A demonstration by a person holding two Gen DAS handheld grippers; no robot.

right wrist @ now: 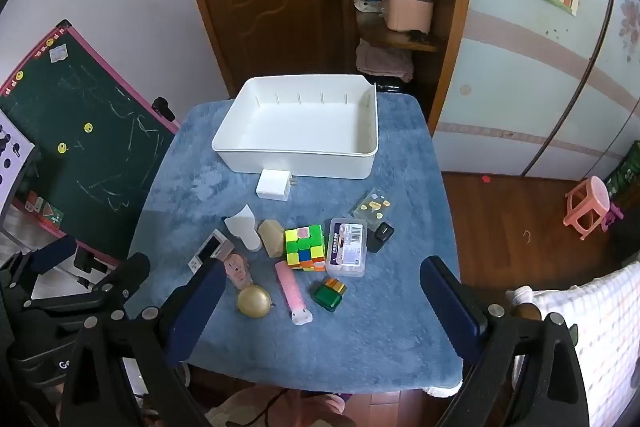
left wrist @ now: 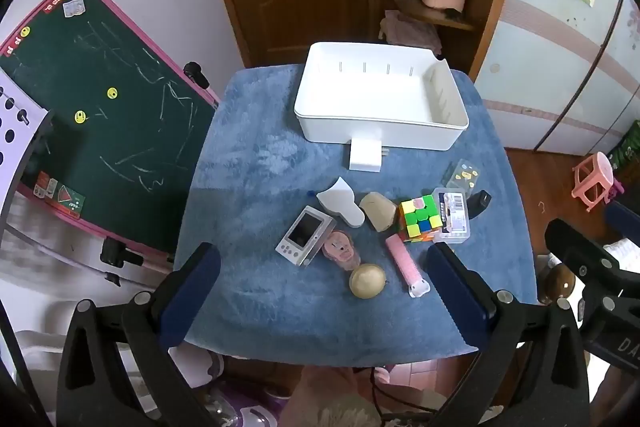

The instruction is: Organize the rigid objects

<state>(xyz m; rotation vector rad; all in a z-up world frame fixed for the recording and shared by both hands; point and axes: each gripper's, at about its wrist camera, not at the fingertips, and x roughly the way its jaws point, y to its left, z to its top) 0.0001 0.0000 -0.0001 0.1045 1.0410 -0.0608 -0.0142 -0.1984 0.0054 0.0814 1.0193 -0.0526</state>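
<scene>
An empty white bin point(left wrist: 400, 135) point(right wrist: 360, 167) stands at the far side of a small blue-covered table point(left wrist: 248, 171) point(right wrist: 380, 339). In front of it lie a white charger point(left wrist: 365, 155) point(right wrist: 274, 184), a colour cube point(left wrist: 418, 219) point(right wrist: 305, 247), a clear lidded box point(left wrist: 453, 221) point(right wrist: 346, 247), a gold ball point(left wrist: 367, 281) point(right wrist: 254, 301), a pink stick point(left wrist: 404, 263) point(right wrist: 292, 291), a small handheld game point(left wrist: 305, 235) point(right wrist: 210, 251) and a green block point(right wrist: 329, 294). My left gripper point(left wrist: 324, 299) hangs open above the near edge. My right gripper point(right wrist: 320, 311) hangs open too, with nothing between its fingers.
A green chalkboard point(left wrist: 100, 115) point(right wrist: 80, 147) leans at the table's left. A wooden door and a shelf stand behind, a wardrobe point(right wrist: 540, 87) to the right. A pink stool point(right wrist: 588, 207) sits on the wooden floor. A white plaid cloth point(right wrist: 592, 327) is at the near right.
</scene>
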